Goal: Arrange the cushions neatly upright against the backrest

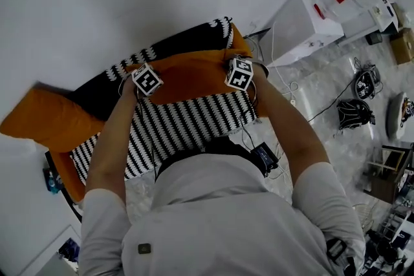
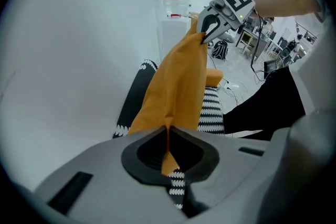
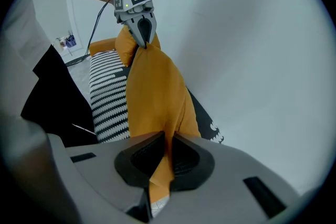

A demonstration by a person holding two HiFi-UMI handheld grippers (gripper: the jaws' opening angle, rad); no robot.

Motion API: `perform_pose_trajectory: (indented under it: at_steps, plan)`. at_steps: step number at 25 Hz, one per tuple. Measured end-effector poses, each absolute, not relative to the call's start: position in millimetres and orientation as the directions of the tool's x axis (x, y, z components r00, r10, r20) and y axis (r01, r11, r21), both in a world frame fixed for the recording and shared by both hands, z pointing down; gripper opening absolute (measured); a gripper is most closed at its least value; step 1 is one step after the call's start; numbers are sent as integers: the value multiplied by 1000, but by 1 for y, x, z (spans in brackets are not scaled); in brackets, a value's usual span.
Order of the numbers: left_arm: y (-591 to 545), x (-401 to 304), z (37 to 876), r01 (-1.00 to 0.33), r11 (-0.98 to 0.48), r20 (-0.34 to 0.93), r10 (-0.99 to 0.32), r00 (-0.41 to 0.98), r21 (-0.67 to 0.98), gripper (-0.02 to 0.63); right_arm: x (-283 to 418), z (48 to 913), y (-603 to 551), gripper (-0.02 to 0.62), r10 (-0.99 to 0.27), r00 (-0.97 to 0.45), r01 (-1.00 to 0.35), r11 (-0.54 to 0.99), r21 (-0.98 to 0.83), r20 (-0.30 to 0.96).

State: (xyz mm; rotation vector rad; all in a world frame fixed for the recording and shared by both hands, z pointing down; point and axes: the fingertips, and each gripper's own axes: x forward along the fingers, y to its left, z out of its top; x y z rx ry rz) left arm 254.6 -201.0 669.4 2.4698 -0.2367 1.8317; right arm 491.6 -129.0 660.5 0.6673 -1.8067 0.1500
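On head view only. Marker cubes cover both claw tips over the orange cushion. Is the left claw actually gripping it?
Observer: Yes. The left claw is shut on a corner of the orange cushion, with fabric pinched in its jaws.
Operator: Right claw?
Observer: Same. The right claw is shut on the opposite corner, and orange fabric pokes out below its jaws.
Operator: Anything else caught in either one?
Observer: Striped fabric shows in the gap under the left claw's jaws. I can't tell whether it is pinched or just lying beneath.
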Motion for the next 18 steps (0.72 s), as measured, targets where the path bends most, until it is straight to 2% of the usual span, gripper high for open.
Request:
perform_pose_trajectory:
  at_steps: [9, 18]
  plan:
    - [-210, 300, 709, -213, -977, 968, -53, 246, 0, 16, 542, 709, -150, 41, -267, -231, -462, 877, 136, 936]
    - [-237, 316, 742, -266, -964, 981, -44, 191, 8, 17, 563, 749, -195, 41, -208, -264, -393, 915, 92, 942]
